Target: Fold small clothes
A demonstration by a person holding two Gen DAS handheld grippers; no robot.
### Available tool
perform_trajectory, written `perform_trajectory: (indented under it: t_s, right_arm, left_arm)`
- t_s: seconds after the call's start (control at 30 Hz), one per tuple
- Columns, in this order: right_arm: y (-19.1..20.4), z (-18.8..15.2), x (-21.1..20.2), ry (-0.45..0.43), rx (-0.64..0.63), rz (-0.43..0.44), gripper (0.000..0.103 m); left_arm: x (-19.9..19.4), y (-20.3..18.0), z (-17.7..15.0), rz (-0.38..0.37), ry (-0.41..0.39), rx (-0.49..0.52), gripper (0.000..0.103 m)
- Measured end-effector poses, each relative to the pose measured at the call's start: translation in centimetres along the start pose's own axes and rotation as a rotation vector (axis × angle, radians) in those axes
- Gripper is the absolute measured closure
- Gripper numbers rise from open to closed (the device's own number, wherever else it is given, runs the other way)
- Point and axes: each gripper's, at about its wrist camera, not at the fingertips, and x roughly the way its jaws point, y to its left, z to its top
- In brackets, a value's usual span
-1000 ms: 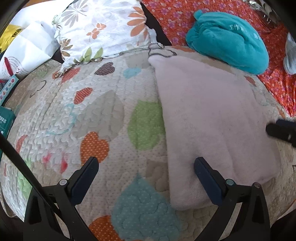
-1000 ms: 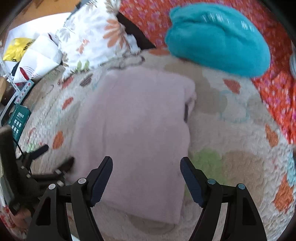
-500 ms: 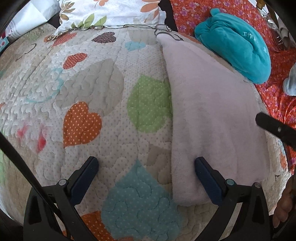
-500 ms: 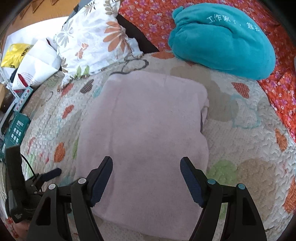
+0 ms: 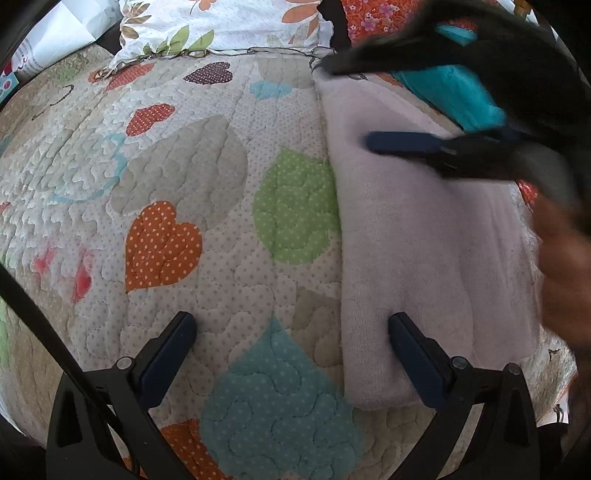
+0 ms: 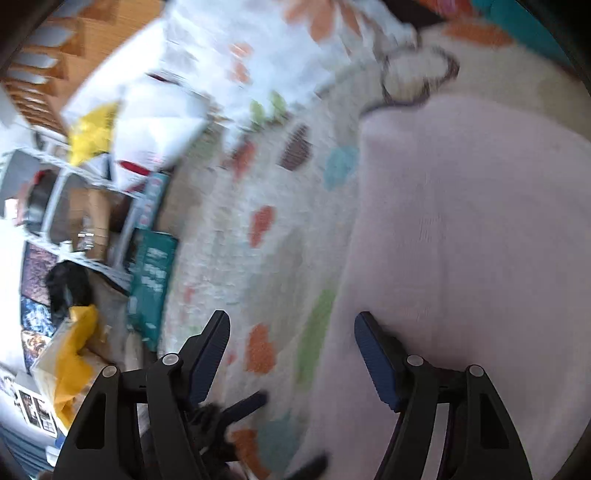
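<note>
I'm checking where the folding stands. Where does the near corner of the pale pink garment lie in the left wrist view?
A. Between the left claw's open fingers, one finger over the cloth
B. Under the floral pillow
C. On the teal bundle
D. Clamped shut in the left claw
A: the pink garment lies flat on the quilt, its corner inside the open left claw.

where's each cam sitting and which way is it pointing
Left wrist: on the left gripper, looking steeply down at the heart quilt and pink garment; its own open fingers, the right gripper and a blurred hand show.
Right wrist: on the right gripper, angled down across the garment's left edge toward floor clutter; its closing fingers, nothing between, and the other gripper show.
Shared: garment, quilt, floral pillow.
</note>
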Motion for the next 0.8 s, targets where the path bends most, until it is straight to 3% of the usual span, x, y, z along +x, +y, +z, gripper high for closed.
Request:
perform_trajectory:
  t_s: [0.03, 0.1, 0.27, 0.4, 0.53, 0.8]
  right_arm:
    - [-0.5, 1.5, 0.7, -0.001, 0.013, 0.002, 0.043]
    - [-1.0, 4.2, 1.1, -0.031, 0.030, -0.014, 0.042]
    - [-3.0, 11.3, 3.1, -0.106, 0.099, -0.233, 0.036]
    - [-2.3, 13.3, 2.1, -0.206, 0.155, -0.295, 0.035]
    - [0.5, 12.0, -0.8, -0.216, 0.094, -0.321, 0.031]
    - [2.4, -0.5, -11.3, -0.179, -0.089, -0.496, 0.024]
  left_arm:
    - [0.0, 0.1, 0.0, -0.003, 0.002, -0.005, 0.000]
    - [0.0, 0.0, 0.0, -0.001, 0.003, -0.005, 0.000]
    - [-0.1, -0.2, -0.1, 0.006, -0.003, 0.000, 0.000]
    - [-0.2, -0.1, -0.2, -0.002, -0.003, 0.006, 0.000]
    - [-0.2, -0.2, -0.4, -0.007, -0.003, 0.016, 0.000]
    - [-0.4, 0.1, -0.9, -0.008, -0.040, -0.016, 0.000]
